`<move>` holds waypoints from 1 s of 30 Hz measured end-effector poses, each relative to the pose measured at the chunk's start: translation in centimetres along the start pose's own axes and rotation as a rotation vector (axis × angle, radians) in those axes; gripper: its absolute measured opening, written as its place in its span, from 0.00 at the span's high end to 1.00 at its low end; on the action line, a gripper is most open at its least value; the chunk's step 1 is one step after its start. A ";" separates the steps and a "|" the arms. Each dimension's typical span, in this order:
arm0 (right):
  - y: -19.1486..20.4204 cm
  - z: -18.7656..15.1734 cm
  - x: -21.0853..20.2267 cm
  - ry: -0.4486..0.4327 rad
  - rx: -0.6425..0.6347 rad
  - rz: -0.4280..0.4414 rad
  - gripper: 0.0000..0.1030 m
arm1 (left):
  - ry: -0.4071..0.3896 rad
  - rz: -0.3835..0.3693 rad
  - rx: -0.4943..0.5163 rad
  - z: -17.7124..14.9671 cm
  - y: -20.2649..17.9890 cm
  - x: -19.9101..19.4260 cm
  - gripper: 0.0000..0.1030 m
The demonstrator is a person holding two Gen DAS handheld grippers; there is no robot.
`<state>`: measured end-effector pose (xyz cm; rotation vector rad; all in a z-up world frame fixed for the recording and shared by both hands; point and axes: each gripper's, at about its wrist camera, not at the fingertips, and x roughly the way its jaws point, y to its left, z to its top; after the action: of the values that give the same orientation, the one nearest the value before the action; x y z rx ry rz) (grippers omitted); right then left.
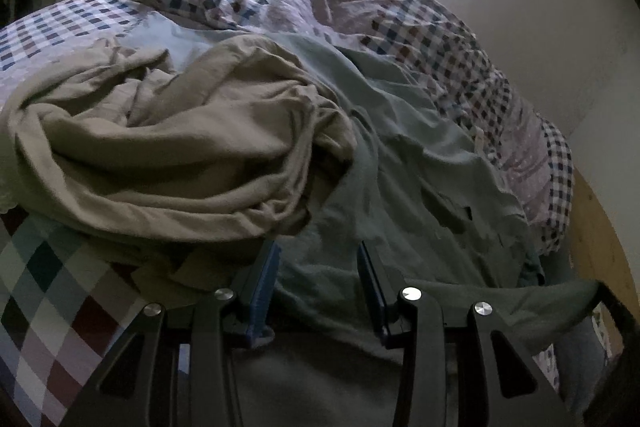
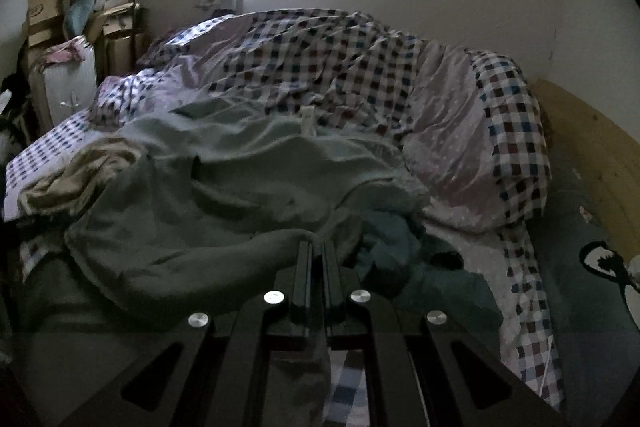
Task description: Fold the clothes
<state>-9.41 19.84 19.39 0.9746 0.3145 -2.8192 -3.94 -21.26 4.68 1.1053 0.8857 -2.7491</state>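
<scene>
Clothes lie loose on the bed [image 2: 516, 131]: a pale green garment [image 2: 224, 195] is spread in wrinkles over the checked quilt [image 2: 320, 59], and a beige garment [image 1: 160, 155] sits bunched in a heap just beside it, partly over its left side. A darker teal cloth [image 2: 384, 239] is crumpled at the right of the green one. The right gripper [image 2: 316, 247] has its fingers pressed together on an edge of the green garment, so it holds this cloth. The left gripper [image 1: 318, 279] has its blue pads [image 1: 264, 291] apart, with green cloth lying between and under them but not pinched. I judge that a pull from the right side alone could drag the green garment into a twist, because only one edge is held. The beige heap rests on the green cloth, so lifting may carry it along or roll it off the bed. The room is dim and the cloth is wrinkled, so the left gripper may catch two layers at once. Boxes [image 2: 44, 19] stand in the far corner; what is inside them I cannot tell.
</scene>
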 end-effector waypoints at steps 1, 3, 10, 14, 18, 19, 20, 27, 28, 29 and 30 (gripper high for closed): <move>-0.1 0.5 0.4 0.008 0.006 0.002 0.97 | 0.001 0.001 0.002 0.0 0.0 0.0 0.57; -0.2 1.4 1.1 0.024 0.017 0.006 0.97 | 0.007 0.007 0.009 0.0 0.1 0.0 0.57; 2.5 1.8 0.0 0.004 -0.032 0.042 0.97 | 0.062 -0.028 0.008 1.0 1.3 0.8 0.57; 3.3 0.9 -2.1 -0.025 -0.063 0.062 0.97 | 0.120 -0.149 0.093 4.4 0.4 0.5 0.57; 2.4 0.0 -2.9 -0.046 -0.037 0.065 0.97 | 0.111 -0.226 0.252 8.5 -3.0 0.1 0.44; 2.2 -0.2 -3.0 -0.051 -0.029 0.064 0.97 | 0.123 -0.239 0.301 9.5 -4.1 0.6 0.42; 1.9 -0.4 -3.1 -0.055 -0.020 0.065 0.97 | 0.136 -0.252 0.351 10.5 -5.3 1.2 0.41; 0.8 -1.6 -2.0 -0.086 0.072 0.110 0.97 | 0.304 -0.090 0.564 14.1 -9.5 10.5 0.40; 0.7 -1.6 -1.9 -0.087 0.078 0.113 0.97 | 0.341 -0.073 0.576 14.0 -9.6 12.1 0.40; 0.6 -1.7 -1.7 -0.088 0.085 0.115 0.97 | 0.364 -0.047 0.591 13.9 -9.7 13.2 0.42; 0.5 -1.8 -1.6 -0.090 0.091 0.118 0.97 | 0.379 -0.025 0.597 13.7 -9.8 14.1 0.42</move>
<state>-6.99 19.89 18.94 0.8501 0.1156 -2.7798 -25.35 -18.05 8.31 1.7478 0.0621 -2.9542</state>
